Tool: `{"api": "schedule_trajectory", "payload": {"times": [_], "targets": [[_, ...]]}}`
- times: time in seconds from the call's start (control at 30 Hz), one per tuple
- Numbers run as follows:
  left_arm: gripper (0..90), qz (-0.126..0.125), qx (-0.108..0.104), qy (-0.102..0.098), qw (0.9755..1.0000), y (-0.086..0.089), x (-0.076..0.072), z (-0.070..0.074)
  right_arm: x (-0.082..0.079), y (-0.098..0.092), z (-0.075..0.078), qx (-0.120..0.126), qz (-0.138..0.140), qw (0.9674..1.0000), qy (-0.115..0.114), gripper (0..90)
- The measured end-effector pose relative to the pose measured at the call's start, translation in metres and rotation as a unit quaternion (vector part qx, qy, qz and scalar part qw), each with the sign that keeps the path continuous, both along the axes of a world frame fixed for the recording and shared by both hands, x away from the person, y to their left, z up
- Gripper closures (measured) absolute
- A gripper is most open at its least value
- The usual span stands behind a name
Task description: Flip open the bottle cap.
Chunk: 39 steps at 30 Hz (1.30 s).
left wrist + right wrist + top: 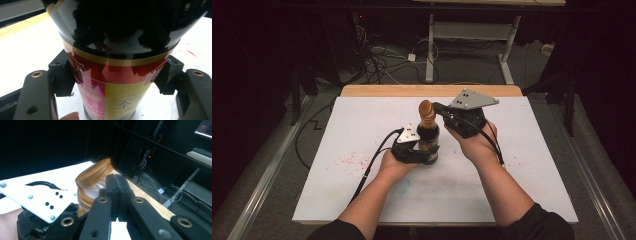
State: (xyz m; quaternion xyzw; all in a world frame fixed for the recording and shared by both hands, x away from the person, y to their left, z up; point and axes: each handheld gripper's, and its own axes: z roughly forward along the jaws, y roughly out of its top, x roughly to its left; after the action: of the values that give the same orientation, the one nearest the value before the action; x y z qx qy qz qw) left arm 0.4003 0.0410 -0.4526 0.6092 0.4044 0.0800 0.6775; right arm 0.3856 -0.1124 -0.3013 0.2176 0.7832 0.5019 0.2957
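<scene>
A dark sauce bottle point(428, 136) with a red and yellow label point(117, 85) stands upright near the middle of the white table top point(522, 165). My left gripper point(421, 152) is shut on the bottle's body, a pad point(62, 75) pressing on each side. The bottle's brown flip cap point(427, 111) is tilted up off its base, and white shows under the lid point(94, 173). My right gripper point(438, 106) is shut with nothing between its jaws. Its tips point(117, 181) rest right beside the raised lid.
The table top has a wooden strip point(432, 90) along its far edge and red stains point(349, 161) at the left. Beyond it are floor cables point(382, 60) and a desk's legs point(430, 50). Dark surroundings lie on both sides.
</scene>
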Motion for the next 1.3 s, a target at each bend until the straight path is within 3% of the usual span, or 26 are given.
{"api": "schedule_trajectory", "payload": {"times": [0.03, 0.07, 0.1, 0.13, 0.17, 0.37, 0.57, 0.87, 1.3], "targets": [[28.9, 0.0, 0.0, -0.001, 1.0, 0.0, 0.0, 0.0, 0.0, 0.001, 0.002, 0.0, 0.0, 1.0, -0.003, 90.0], [29.0, -0.008, 0.039, -0.005, 0.9992, 0.005, 0.001, -0.001, -0.001, 0.001, 0.002, 0.001, 0.001, 1.0, -0.005, 90.0], [29.0, -0.008, 0.039, -0.005, 0.9992, 0.005, 0.001, -0.001, -0.001, 0.001, 0.003, 0.001, 0.003, 1.0, -0.006, 90.0], [28.9, 0.001, 0.0, -0.001, 1.0, -0.001, 0.0, 0.0, -0.002, 0.002, 0.004, 0.004, 0.005, 1.0, -0.005, 90.0], [28.9, 0.001, -0.001, 0.0, 1.0, -0.001, 0.0, 0.0, -0.002, 0.003, 0.005, 0.002, 0.008, 0.9999, -0.008, 90.0], [28.9, 0.0, 0.001, -0.002, 1.0, -0.001, 0.0, 0.0, -0.009, 0.019, 0.009, -0.003, 0.028, 0.9994, -0.017, 90.0], [28.8, 0.0, 0.001, -0.001, 1.0, 0.0, 0.0, 0.0, -0.01, 0.02, 0.011, 0.004, 0.03, 0.9994, -0.016, 90.0], [28.7, 0.001, -0.002, -0.002, 1.0, 0.0, 0.0, -0.001, -0.007, -0.003, 0.009, 0.016, 0.011, 0.9998, -0.01, 90.0], [28.3, 0.003, -0.007, -0.001, 1.0, 0.0, 0.0, -0.001, 0.001, -0.032, -0.016, 0.023, -0.018, 0.9994, 0.016, 90.0]]}}
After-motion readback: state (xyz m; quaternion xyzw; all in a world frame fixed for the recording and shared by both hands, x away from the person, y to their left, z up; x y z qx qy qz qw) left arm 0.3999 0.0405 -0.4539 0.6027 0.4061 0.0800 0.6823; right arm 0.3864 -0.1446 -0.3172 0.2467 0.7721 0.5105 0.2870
